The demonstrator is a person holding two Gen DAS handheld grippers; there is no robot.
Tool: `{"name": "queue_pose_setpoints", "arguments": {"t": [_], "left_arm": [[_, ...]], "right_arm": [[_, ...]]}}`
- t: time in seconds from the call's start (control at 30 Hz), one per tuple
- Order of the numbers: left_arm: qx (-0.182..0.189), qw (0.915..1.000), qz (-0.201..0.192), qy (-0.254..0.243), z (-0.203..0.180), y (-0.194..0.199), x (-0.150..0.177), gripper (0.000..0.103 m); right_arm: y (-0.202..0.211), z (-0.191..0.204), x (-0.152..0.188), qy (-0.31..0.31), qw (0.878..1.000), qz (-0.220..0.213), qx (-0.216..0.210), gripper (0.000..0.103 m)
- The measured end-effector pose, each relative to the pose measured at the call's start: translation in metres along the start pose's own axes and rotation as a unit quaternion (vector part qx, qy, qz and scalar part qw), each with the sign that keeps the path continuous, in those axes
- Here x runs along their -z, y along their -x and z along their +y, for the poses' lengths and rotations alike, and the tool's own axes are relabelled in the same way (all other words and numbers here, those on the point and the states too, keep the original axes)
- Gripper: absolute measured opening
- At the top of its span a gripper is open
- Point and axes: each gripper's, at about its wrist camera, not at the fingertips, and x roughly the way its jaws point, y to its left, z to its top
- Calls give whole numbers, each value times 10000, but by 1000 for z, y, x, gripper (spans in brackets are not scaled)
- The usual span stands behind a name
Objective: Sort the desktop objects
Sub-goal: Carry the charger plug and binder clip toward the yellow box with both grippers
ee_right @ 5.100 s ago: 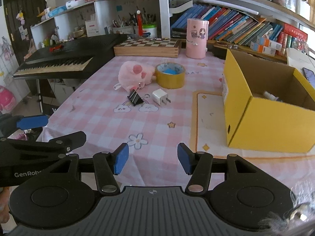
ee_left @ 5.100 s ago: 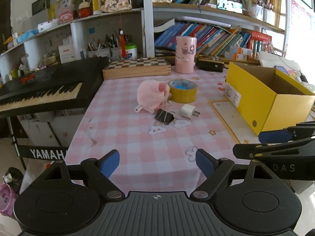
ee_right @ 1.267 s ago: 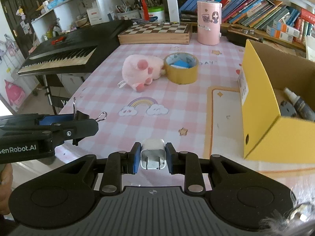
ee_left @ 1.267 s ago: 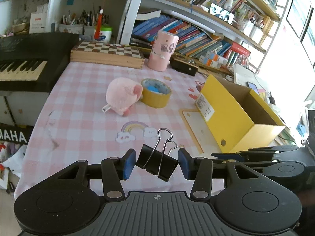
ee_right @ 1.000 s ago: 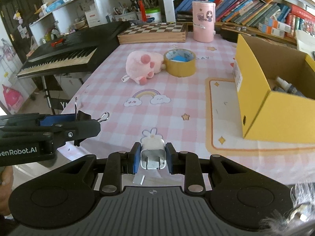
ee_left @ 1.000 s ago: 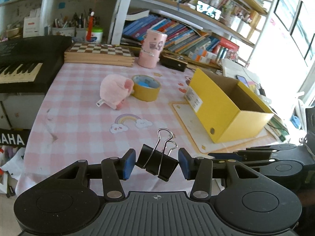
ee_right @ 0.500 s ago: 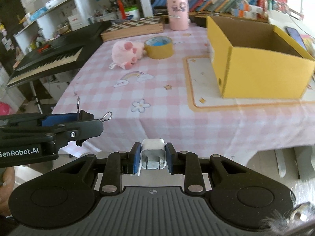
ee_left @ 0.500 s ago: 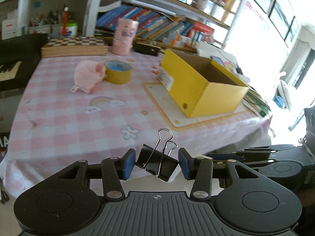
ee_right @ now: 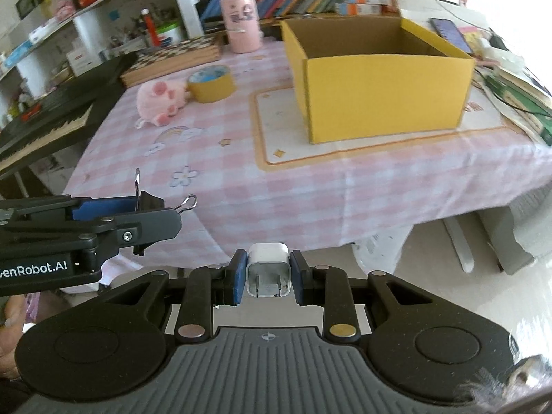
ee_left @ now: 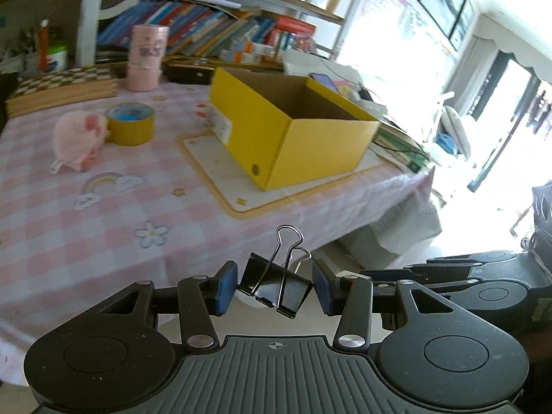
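My left gripper is shut on a black binder clip, its wire handles sticking up, held in the air off the table's near edge. In the right wrist view the left gripper shows at the left with the binder clip. My right gripper is shut on a white plug adapter, prongs facing the camera, also off the table's edge. An open yellow box stands on a mat beyond both. A pink plush toy lies against a yellow tape roll.
The pink checked tablecloth hangs over the near edge. A pink cylinder tin, a chessboard box and bookshelves stand at the back. A keyboard lies at the left. Books and a phone crowd the right beside the box.
Both grippers have swung right and pulled back from the table with their loads, so the yellow box now sits ahead and the table edge shows below. Neither grip has changed.
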Motion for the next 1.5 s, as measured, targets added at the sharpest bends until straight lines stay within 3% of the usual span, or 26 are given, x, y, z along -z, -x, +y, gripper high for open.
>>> {"name": "queue_pose_setpoints", "arguments": {"t": [0.67, 1.2, 1.5], "left_arm": [[264, 9990, 155, -335, -37, -45, -26, 46], [395, 9970, 212, -627, -78, -101, -66, 46], [304, 9976, -48, -615, -94, -122, -91, 46]], "right_arm": [[3, -55, -13, -334, 9989, -55, 317, 25], [-9, -122, -55, -450, 9982, -128, 363, 25], [-16, -160, -81, -496, 9980, -223, 313, 25]]}}
